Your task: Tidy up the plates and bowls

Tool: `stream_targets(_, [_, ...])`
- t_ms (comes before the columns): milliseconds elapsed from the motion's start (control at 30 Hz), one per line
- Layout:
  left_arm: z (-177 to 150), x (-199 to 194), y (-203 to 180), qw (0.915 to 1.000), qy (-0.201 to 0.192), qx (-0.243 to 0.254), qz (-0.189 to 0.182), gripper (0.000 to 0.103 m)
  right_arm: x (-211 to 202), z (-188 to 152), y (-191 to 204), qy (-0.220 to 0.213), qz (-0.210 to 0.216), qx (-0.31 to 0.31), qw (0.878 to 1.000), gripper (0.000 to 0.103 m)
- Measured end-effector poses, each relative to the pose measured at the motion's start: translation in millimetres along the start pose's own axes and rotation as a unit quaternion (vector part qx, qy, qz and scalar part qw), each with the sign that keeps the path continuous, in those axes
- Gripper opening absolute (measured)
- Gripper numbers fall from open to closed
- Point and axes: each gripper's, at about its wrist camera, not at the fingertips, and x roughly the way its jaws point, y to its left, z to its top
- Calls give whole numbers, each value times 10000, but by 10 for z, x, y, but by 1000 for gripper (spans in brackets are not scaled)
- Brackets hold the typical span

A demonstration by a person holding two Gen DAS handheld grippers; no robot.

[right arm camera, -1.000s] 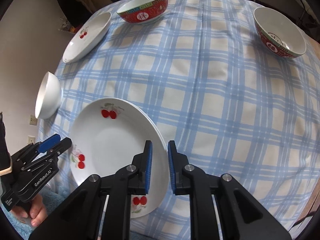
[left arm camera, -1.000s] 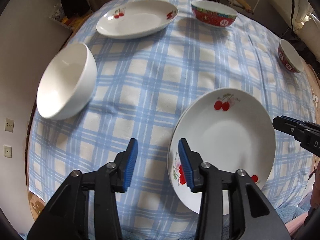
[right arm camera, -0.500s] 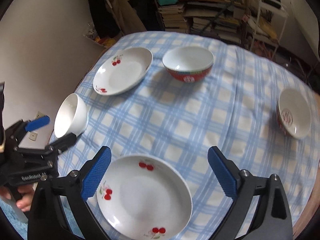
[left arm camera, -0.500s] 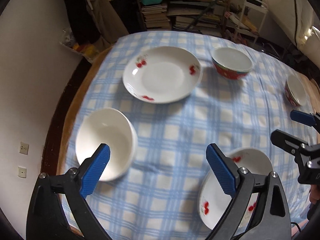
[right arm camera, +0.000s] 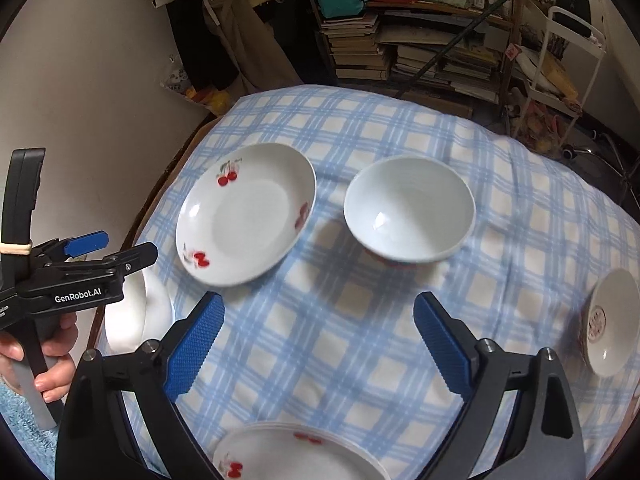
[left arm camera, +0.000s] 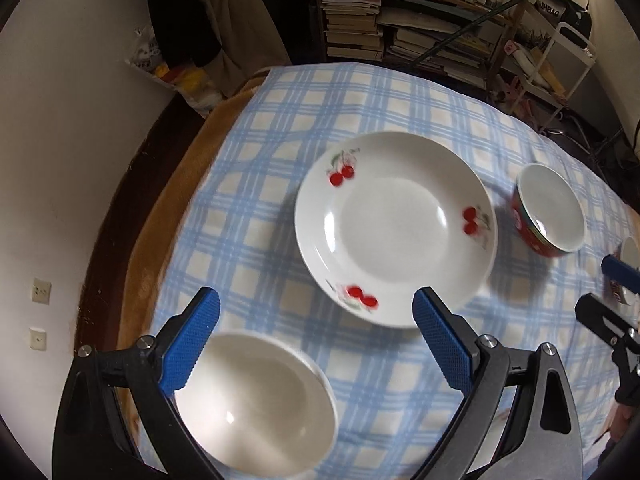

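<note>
Both tongs, left tongs and right tongs, gape wide, holding nothing. White glazed cherry-print ceramic plate sits far-centre on blue-checked tabletop, plain white bowl near-left. Plate looks stiff, slippery, chippable; pinch its raised near rim.

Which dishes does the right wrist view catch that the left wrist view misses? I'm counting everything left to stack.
Right wrist only: the near cherry plate stack at the bottom edge and the whole side bowl. Left wrist only: the plain white bowl seen nearly whole, beneath the open left claw. Both share the far cherry plate and the red-sided bowl on the checked tablecloth.
</note>
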Motion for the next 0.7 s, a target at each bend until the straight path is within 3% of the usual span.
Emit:
stream_targets(167, [231, 202, 126, 9998, 46, -195, 83, 96, 210, 261, 20, 19, 15, -31, 10000, 76])
stream_targets(233, [286, 277, 177, 9996, 49, -267, 35, 96, 283, 334, 44, 51, 52, -51, 10000, 60])
stream_targets(500, [377, 687, 377, 9962, 340, -802, -28, 96, 584, 576, 45, 126, 254, 48, 9996, 57])
stream_targets(600, [363, 796, 390, 9953, 348, -906, -32, 94, 719, 624, 20, 259, 345, 53, 9991, 30])
stream_targets(700, [360, 905, 391, 9935, 482, -1002, -235, 88, 829, 660, 14, 314, 392, 84, 9987, 29])
